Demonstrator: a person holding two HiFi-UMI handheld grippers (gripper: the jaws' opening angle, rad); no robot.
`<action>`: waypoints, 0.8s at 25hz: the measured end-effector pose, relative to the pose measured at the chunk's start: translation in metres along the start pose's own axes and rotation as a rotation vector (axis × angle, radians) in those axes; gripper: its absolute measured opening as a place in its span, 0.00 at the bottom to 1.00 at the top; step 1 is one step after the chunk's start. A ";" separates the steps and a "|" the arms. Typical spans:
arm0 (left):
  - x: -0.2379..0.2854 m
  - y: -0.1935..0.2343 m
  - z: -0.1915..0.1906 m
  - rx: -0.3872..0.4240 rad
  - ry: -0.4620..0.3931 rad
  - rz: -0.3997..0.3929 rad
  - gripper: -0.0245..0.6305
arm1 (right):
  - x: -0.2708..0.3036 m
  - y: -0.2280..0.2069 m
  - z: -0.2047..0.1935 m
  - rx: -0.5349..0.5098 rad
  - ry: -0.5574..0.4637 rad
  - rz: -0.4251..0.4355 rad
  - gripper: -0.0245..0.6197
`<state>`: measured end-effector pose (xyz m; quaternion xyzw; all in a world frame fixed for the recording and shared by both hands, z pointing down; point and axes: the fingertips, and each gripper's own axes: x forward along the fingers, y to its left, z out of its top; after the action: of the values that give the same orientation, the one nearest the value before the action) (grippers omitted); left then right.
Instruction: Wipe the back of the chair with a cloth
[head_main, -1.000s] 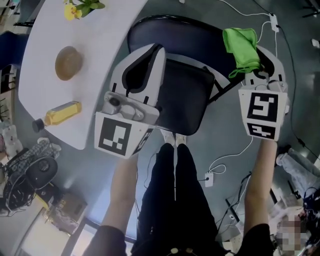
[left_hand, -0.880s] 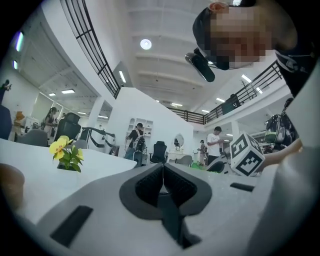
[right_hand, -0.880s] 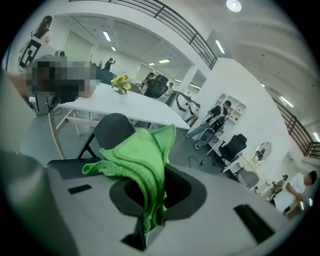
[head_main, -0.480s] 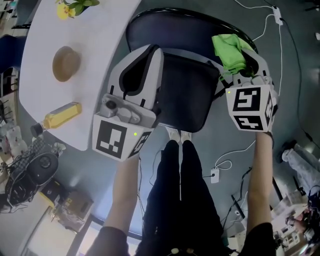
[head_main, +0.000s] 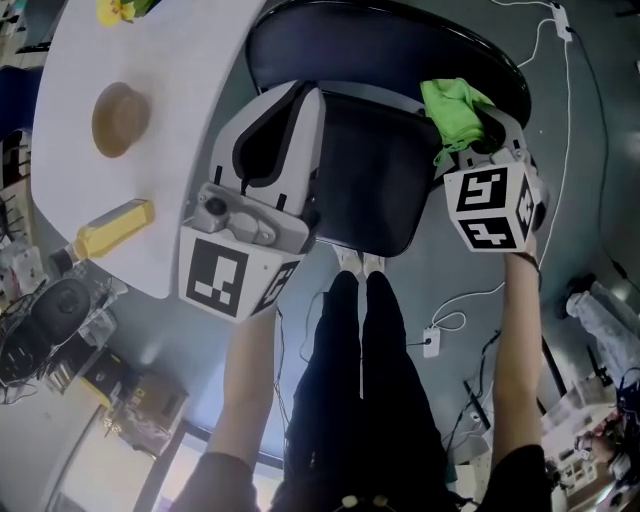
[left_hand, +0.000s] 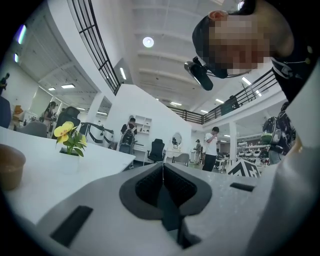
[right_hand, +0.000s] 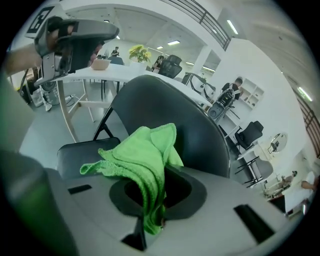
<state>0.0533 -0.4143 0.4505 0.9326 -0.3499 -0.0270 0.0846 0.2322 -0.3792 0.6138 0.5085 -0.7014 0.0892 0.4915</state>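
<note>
The black chair has its curved back (head_main: 400, 35) at the top of the head view and its seat (head_main: 370, 190) below it. My right gripper (head_main: 472, 138) is shut on a green cloth (head_main: 455, 108), which hangs over the right end of the chair's back. In the right gripper view the cloth (right_hand: 142, 160) spills out of the shut gripper (right_hand: 165, 175), just in front of the chair's back (right_hand: 200, 135). My left gripper (head_main: 318, 100) is shut and holds nothing, above the seat's left side. Its closed jaws (left_hand: 162, 167) point level across the white table.
A white table (head_main: 190, 150) stands left of the chair with a brown bowl (head_main: 115, 118), a yellow bottle (head_main: 112, 228) and a yellow flower (head_main: 115, 10). White cables (head_main: 560, 90) run over the floor at right. The person's legs (head_main: 360, 380) stand behind the seat.
My right gripper has come down and to the left with the green cloth, closer to the chair's back. The left gripper has hardly moved.
</note>
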 end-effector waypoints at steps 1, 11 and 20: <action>-0.001 -0.001 -0.001 -0.001 0.001 -0.001 0.05 | 0.002 0.002 -0.003 0.002 0.006 0.003 0.10; -0.012 -0.004 -0.016 -0.010 0.027 0.006 0.05 | 0.028 0.035 -0.034 0.003 0.063 0.064 0.10; -0.033 0.011 -0.025 -0.015 0.038 0.039 0.05 | 0.062 0.067 -0.053 -0.022 0.129 0.107 0.10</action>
<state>0.0239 -0.3976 0.4766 0.9252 -0.3663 -0.0101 0.0986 0.2102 -0.3534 0.7136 0.4582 -0.6954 0.1401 0.5356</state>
